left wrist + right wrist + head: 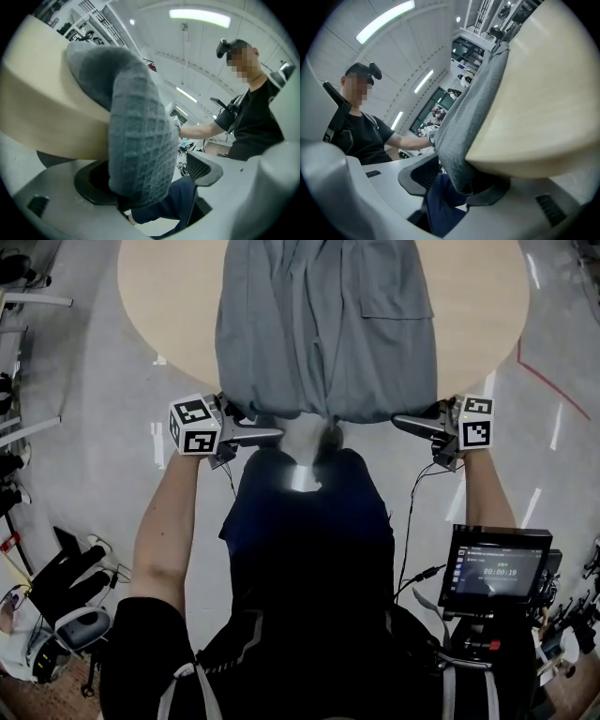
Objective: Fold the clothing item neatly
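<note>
Garment (323, 324) lies lengthwise away, hem (281, 409) overhanging table (169, 296).

In the head view, a small screen (497, 570) at four o'clock shows a timer in pale digits that reads 00:00:19. Lines of finer print run along its top edge and beneath the digits, too small to make out. The marker cube at nine o'clock (195, 425) and the marker cube at three o'clock (476, 422) carry square black-and-white code patterns, with no letters or numbers. No print can be read in either gripper view.
</note>
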